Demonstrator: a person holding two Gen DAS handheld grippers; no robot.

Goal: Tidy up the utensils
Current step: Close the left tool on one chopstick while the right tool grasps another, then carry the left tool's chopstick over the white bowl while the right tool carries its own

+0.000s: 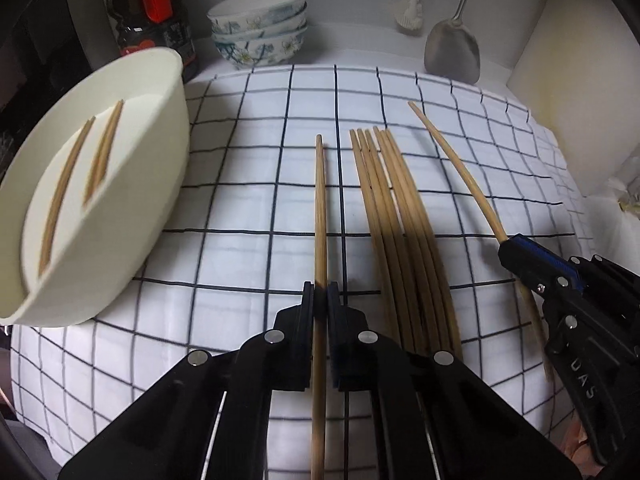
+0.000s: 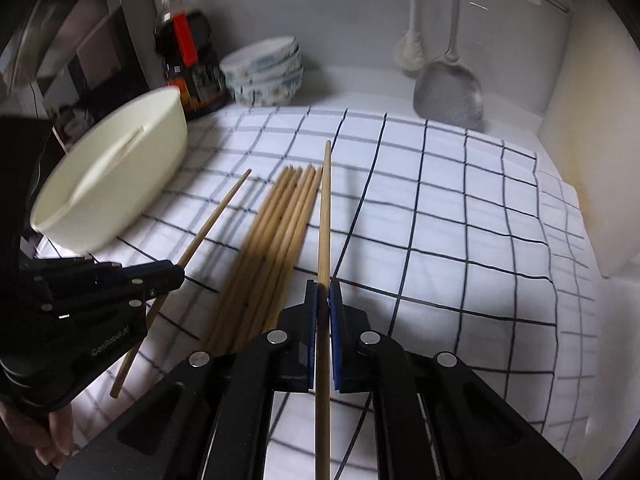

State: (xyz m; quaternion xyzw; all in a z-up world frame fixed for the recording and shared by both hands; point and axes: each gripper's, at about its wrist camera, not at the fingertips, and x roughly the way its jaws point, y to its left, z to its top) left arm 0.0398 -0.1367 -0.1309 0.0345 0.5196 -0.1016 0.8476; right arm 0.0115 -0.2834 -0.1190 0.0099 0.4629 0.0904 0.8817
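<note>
At the far left, a cream tub is seen on the checked cloth, with two chopsticks lying inside it. Behind the tub, a dark sauce bottle and a stack of flowered bowls are set against the wall. Next, one chopstick is pinched between the pressed-together fingers of the left gripper, its tip pointing away toward the wall. Just to its right, a bundle of chopsticks is laid flat on the cloth, side by side. Further right, another chopstick is clamped by the right gripper, whose pads are closed on the shaft. At the back right, a metal spatula and a white brush are hung on the wall above the counter.
</note>
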